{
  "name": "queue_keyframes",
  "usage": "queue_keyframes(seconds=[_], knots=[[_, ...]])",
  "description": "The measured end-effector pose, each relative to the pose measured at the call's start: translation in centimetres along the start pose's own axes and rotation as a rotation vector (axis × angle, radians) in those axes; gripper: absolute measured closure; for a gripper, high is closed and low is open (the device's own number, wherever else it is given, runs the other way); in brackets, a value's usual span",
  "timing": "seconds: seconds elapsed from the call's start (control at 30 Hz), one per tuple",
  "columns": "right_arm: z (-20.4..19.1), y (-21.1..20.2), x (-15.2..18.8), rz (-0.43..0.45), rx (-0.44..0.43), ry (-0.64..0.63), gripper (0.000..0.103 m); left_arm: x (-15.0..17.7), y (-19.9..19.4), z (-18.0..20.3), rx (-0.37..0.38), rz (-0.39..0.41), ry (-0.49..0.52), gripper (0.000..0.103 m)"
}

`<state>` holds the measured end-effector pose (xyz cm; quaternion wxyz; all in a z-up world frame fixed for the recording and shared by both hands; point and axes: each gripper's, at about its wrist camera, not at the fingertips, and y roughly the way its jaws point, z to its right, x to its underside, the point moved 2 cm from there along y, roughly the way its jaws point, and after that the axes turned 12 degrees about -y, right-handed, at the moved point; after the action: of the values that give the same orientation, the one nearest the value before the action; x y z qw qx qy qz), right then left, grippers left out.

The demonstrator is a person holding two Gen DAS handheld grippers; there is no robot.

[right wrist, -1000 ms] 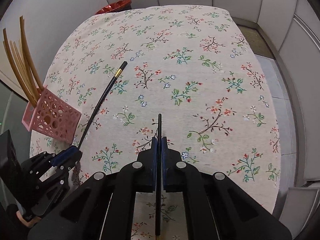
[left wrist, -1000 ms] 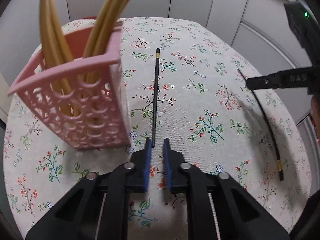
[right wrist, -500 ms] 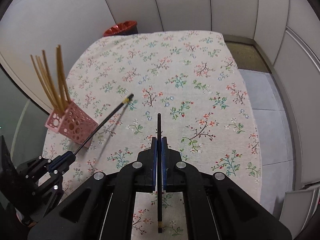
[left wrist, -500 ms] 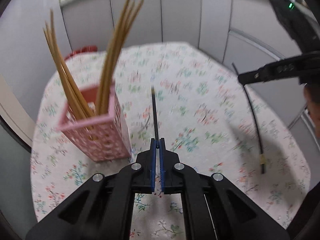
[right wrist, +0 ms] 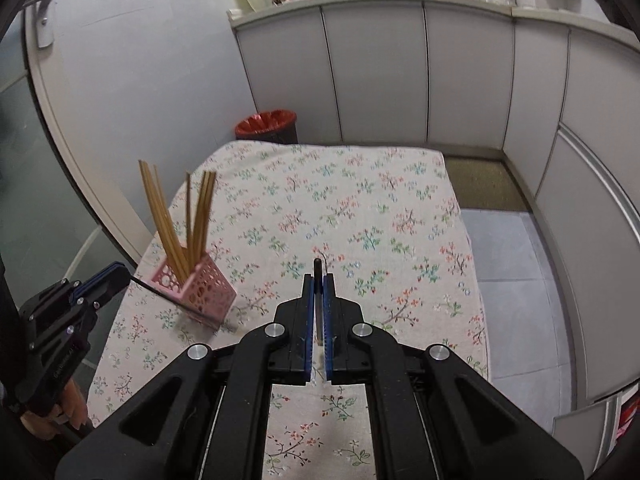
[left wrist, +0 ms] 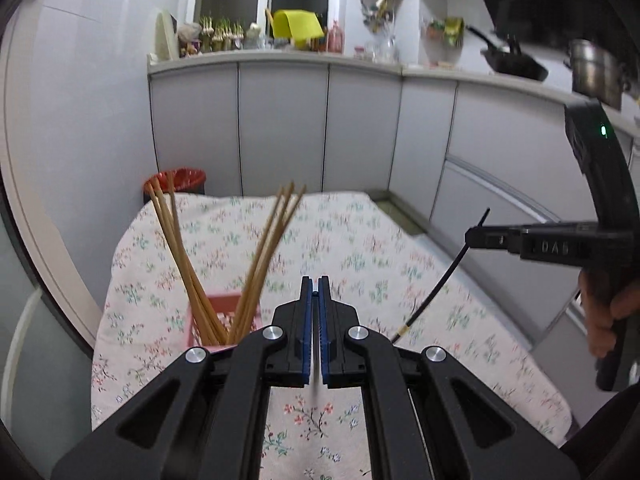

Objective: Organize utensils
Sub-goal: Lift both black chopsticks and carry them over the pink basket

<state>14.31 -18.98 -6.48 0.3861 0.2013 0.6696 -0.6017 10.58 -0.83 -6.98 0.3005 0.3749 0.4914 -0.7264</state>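
Your left gripper (left wrist: 315, 286) is clenched on one black chopstick (right wrist: 149, 287), your right gripper (right wrist: 318, 280) on another black chopstick (left wrist: 438, 280). The pink basket (right wrist: 200, 294) stands at ten o'clock on the table (right wrist: 360, 208), seemingly touching the left stick.

Home kitchen: grey cabinets (left wrist: 360, 128), frying pan (left wrist: 514, 62), pot (left wrist: 598, 72).

Each fisheye sits just behind its own black two-finger gripper, raised above the table and looking forward and down across the floral-print tablecloth (left wrist: 352, 240) (right wrist: 360, 208) toward grey cabinet fronts (left wrist: 280, 128) (right wrist: 376, 72). Both views share the pink perforated plastic holder (left wrist: 224, 322) (right wrist: 196, 290), the red-lined bin (left wrist: 176, 180) (right wrist: 266, 122), and each other's gripper at the frame edge.
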Motion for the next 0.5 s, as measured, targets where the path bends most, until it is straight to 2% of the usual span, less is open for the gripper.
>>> queue_keyframes(seconds=[0.27,0.5], knots=[[-1.5,-2.9,-3.2,0.116,-0.048,0.01,0.1,-4.2,-4.8,-1.2,0.001,0.135,-0.05,0.1],[-4.0,-3.8,-5.4,0.185,-0.112,0.015,0.1,-7.2,-7.2,-2.4,-0.048,0.276,-0.063,0.1]])
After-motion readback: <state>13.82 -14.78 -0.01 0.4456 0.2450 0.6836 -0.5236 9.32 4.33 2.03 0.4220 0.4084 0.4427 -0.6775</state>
